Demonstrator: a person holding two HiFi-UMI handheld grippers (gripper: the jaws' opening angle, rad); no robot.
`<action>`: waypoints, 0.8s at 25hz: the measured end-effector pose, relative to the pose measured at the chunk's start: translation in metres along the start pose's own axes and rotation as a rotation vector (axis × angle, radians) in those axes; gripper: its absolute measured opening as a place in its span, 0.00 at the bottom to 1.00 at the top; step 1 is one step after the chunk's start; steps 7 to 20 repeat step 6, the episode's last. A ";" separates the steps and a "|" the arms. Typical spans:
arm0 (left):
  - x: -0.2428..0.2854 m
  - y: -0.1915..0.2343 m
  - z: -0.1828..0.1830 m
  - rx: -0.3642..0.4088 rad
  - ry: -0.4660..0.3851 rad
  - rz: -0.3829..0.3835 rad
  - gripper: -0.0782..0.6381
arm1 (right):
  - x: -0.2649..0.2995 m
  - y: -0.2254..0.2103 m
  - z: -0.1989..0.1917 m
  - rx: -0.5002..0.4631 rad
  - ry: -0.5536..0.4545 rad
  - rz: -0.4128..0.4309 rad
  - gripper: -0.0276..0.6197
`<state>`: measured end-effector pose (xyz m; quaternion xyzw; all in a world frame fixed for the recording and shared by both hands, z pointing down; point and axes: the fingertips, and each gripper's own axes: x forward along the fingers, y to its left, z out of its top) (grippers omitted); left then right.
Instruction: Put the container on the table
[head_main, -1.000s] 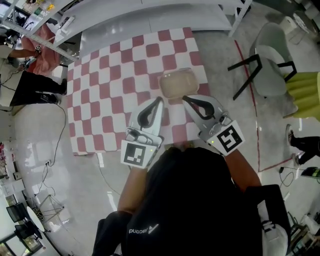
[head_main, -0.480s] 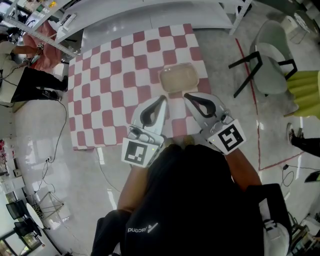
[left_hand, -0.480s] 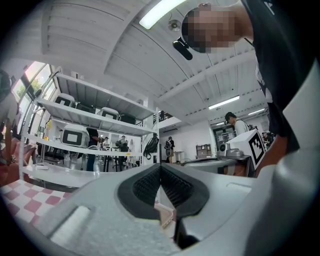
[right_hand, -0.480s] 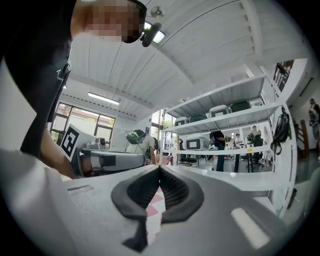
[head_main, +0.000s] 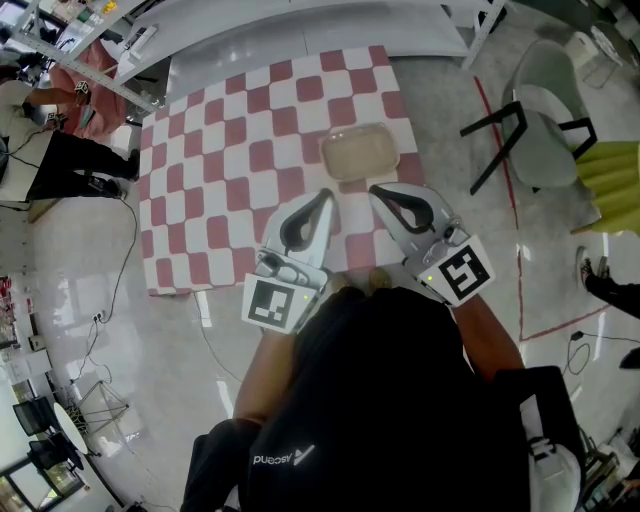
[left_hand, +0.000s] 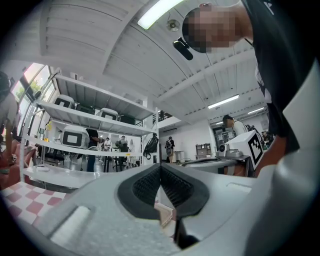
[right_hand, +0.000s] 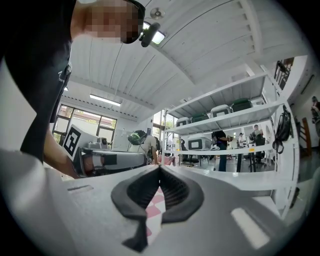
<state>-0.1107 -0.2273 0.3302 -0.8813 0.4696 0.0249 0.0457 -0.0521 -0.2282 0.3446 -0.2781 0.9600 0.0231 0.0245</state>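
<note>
A clear plastic container (head_main: 359, 153) with a beige inside rests on the red and white checkered table (head_main: 220, 170), toward its right edge. My left gripper (head_main: 326, 194) and right gripper (head_main: 374, 189) hover side by side just short of it, both pointing at it and apart from it. Each is shut with nothing between its jaws. In the left gripper view the left gripper (left_hand: 160, 165) has its jaw tips touching; a bit of the container shows below them. In the right gripper view the right gripper (right_hand: 159, 168) is closed too, with checkered cloth visible under it.
A chair (head_main: 541, 130) with black legs stands on the floor right of the table. A white shelf rack (head_main: 310, 30) runs behind the table's far edge. A person in a pink top (head_main: 75, 85) sits at the far left. Cables (head_main: 115, 260) lie on the floor at left.
Both grippers have drawn slightly back from the container, which stays put on the table. The view has shifted a little.
</note>
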 end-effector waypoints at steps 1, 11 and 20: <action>0.000 0.000 0.000 0.003 0.001 -0.001 0.12 | 0.000 0.001 0.000 0.001 0.001 0.001 0.05; 0.000 -0.001 0.003 -0.009 -0.017 0.000 0.12 | -0.001 0.002 -0.001 0.000 0.004 0.006 0.05; 0.000 -0.001 0.003 -0.009 -0.017 0.000 0.12 | -0.001 0.002 -0.001 0.000 0.004 0.006 0.05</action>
